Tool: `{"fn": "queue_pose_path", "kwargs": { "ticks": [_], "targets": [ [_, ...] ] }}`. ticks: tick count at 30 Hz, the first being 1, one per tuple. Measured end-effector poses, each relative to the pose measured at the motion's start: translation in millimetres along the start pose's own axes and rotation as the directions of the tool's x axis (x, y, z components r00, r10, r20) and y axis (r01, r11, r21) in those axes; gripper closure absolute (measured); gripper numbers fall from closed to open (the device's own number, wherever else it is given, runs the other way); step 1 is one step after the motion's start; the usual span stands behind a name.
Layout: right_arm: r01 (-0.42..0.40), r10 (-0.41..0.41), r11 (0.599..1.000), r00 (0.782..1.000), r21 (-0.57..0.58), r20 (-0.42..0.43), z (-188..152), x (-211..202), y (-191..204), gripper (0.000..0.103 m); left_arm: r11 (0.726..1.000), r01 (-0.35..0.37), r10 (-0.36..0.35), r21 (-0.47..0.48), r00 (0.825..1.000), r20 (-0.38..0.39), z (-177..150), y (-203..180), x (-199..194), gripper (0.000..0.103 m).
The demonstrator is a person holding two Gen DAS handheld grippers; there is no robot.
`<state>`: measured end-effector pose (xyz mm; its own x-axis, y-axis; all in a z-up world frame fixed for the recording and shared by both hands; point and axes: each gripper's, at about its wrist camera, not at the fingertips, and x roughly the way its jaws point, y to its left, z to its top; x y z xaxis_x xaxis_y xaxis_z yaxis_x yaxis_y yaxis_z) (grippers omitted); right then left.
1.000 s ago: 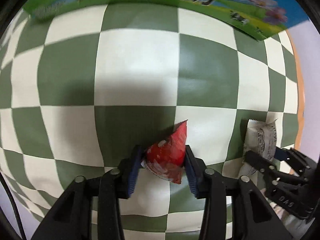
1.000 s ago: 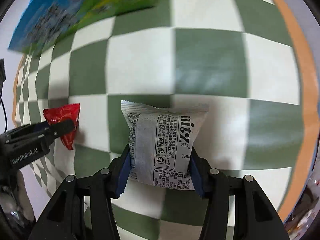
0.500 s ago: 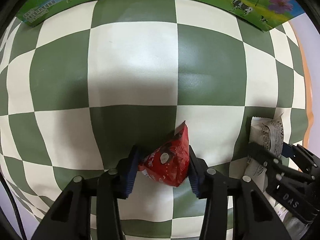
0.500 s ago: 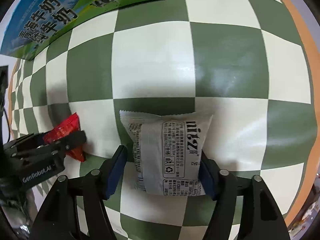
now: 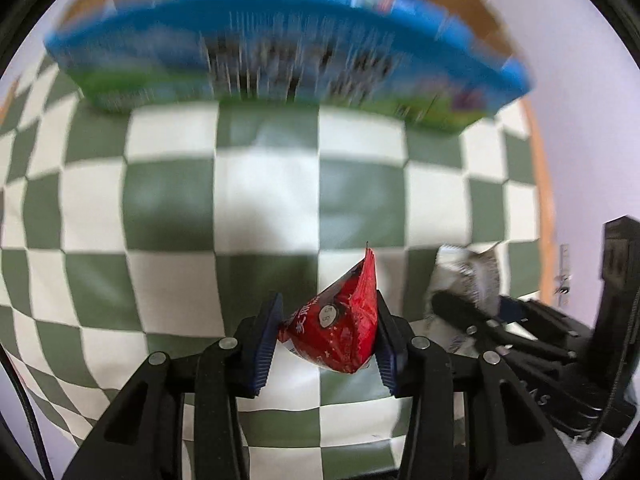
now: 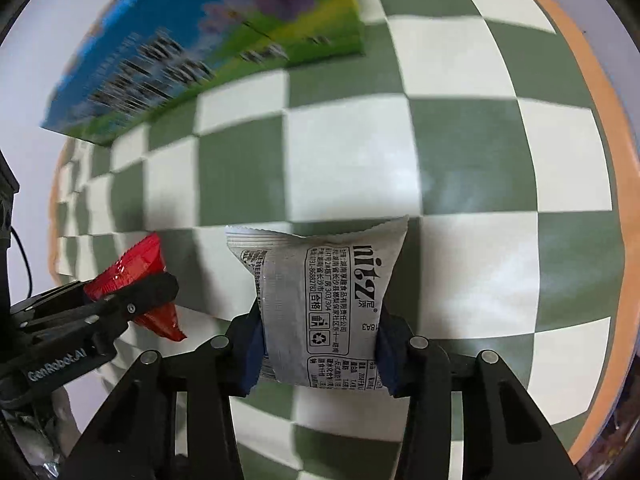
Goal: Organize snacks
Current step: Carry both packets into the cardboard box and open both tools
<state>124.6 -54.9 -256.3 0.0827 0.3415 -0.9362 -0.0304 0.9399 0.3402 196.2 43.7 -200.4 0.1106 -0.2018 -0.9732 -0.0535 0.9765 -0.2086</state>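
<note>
My left gripper (image 5: 328, 340) is shut on a red snack packet (image 5: 340, 328) and holds it above the green and white checked tablecloth (image 5: 264, 196). My right gripper (image 6: 320, 344) is shut on a grey and white snack packet (image 6: 324, 300). The right gripper and its grey packet (image 5: 468, 280) show at the right of the left wrist view. The left gripper and the red packet (image 6: 132, 268) show at the left of the right wrist view. A blue and green carton box (image 5: 280, 56) stands at the far side of the table, its open top holding blurred snacks.
The carton also shows at the upper left of the right wrist view (image 6: 200, 44). The table's orange edge (image 6: 600, 120) runs along the right. A pale wall (image 5: 580, 120) lies beyond the table edge.
Both grippers have lifted with their packets and tilted up, bringing the carton box further into view. Both views are motion-blurred now.
</note>
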Motion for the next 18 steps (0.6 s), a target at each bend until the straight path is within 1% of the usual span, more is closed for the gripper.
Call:
{"fn": "queue_pose_path", "kwargs": {
  "ticks": [1, 2, 3, 4, 5, 7, 8, 10, 12, 14, 15, 18],
  "targets": [
    [-0.024, 0.024, 1.000, 1.000, -0.002, 0.014, 3.2, -10.3, 4.8, 0.055, 1.000, 0.006, -0.006, 0.003, 1.000, 0.019, -0.2, -0.3, -11.0, 0.063],
    [-0.042, 0.042, 0.999, 0.999, -0.004, 0.028, 1.1, -16.5, 9.1, 0.055, 1.000, 0.013, -0.013, 0.008, 0.999, 0.039, 0.4, 8.3, -19.9, 0.063],
    [-0.063, 0.063, 0.998, 0.997, -0.008, 0.046, 5.1, -28.8, 12.4, 0.055, 1.000, 0.024, -0.025, 0.012, 0.997, 0.067, 8.1, 7.5, -36.3, 0.063],
    [-0.085, 0.086, 0.996, 0.994, -0.014, 0.070, 11.7, -42.9, 17.9, 0.055, 0.999, 0.032, -0.033, 0.014, 0.996, 0.082, 15.8, 18.3, -48.1, 0.063],
    [-0.101, 0.102, 0.995, 0.991, -0.019, 0.088, 13.6, -52.1, 24.1, 0.055, 0.999, 0.039, -0.040, 0.017, 0.994, 0.099, 23.6, 20.0, -60.2, 0.063],
    [-0.134, 0.138, 0.990, 0.982, -0.040, 0.132, 33.2, -79.0, 38.0, 0.055, 0.999, 0.047, -0.050, 0.024, 0.989, 0.140, 39.3, 25.2, -83.6, 0.063],
    [-0.140, 0.146, 0.989, 0.978, -0.048, 0.146, 38.8, -82.9, 48.1, 0.055, 0.999, 0.043, -0.047, 0.027, 0.986, 0.162, 50.7, 26.6, -93.8, 0.063],
    [-0.156, 0.167, 0.985, 0.968, -0.073, 0.188, 63.2, -107.6, 56.5, 0.055, 0.999, 0.022, -0.028, 0.033, 0.980, 0.196, 71.0, 25.8, -106.3, 0.063],
    [-0.144, 0.162, 0.985, 0.962, -0.094, 0.222, 84.1, -123.0, 63.5, 0.055, 0.999, -0.016, 0.008, 0.034, 0.975, 0.220, 100.5, 33.1, -113.8, 0.063],
    [-0.111, 0.136, 0.988, 0.957, -0.108, 0.257, 113.8, -129.6, 75.2, 0.055, 0.998, -0.055, 0.047, 0.028, 0.973, 0.228, 124.8, 41.4, -113.7, 0.063],
    [-0.098, 0.124, 0.989, 0.957, -0.110, 0.264, 128.9, -123.6, 83.2, 0.055, 0.997, -0.076, 0.069, 0.024, 0.973, 0.220, 138.9, 47.0, -110.7, 0.063],
    [-0.046, 0.072, 0.993, 0.961, -0.106, 0.265, 167.5, -116.6, 84.9, 0.055, 0.994, -0.114, 0.112, 0.001, 0.976, 0.188, 168.5, 67.6, -87.1, 0.063]
  ]
}}
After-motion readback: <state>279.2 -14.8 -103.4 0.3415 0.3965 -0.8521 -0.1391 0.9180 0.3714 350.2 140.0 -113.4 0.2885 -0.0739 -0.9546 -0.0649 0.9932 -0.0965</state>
